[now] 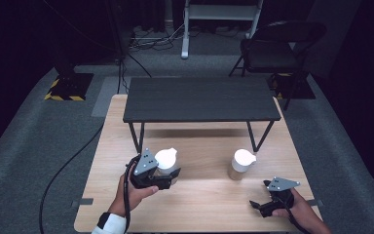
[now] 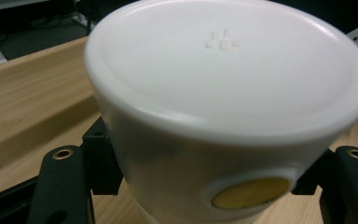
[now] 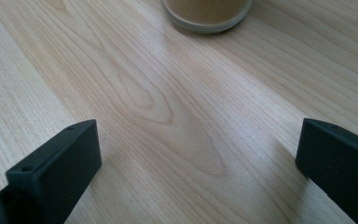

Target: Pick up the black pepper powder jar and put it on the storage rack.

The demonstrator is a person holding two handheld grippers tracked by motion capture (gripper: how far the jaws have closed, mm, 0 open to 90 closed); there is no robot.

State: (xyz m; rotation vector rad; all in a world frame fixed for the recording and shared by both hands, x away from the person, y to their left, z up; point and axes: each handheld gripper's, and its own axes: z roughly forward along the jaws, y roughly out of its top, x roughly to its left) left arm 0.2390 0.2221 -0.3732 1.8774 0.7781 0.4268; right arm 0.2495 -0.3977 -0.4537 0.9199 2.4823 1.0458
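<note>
Two white-lidded jars are on the light wooden table. My left gripper is shut on the left jar, its black jaws pressing both sides just under the lid. In the left gripper view that jar's white lid is very close, with a yellow oval spot on its side. I cannot tell whether its base touches the table. The right jar stands alone, with tan contents below its lid. My right gripper is low near the front right edge, open and empty, pointing toward that jar's base.
A small black bench-like table stands on the far half of the wooden table, behind both jars. A folding chair and stands are on the carpet beyond. Bare wood lies between the two grippers.
</note>
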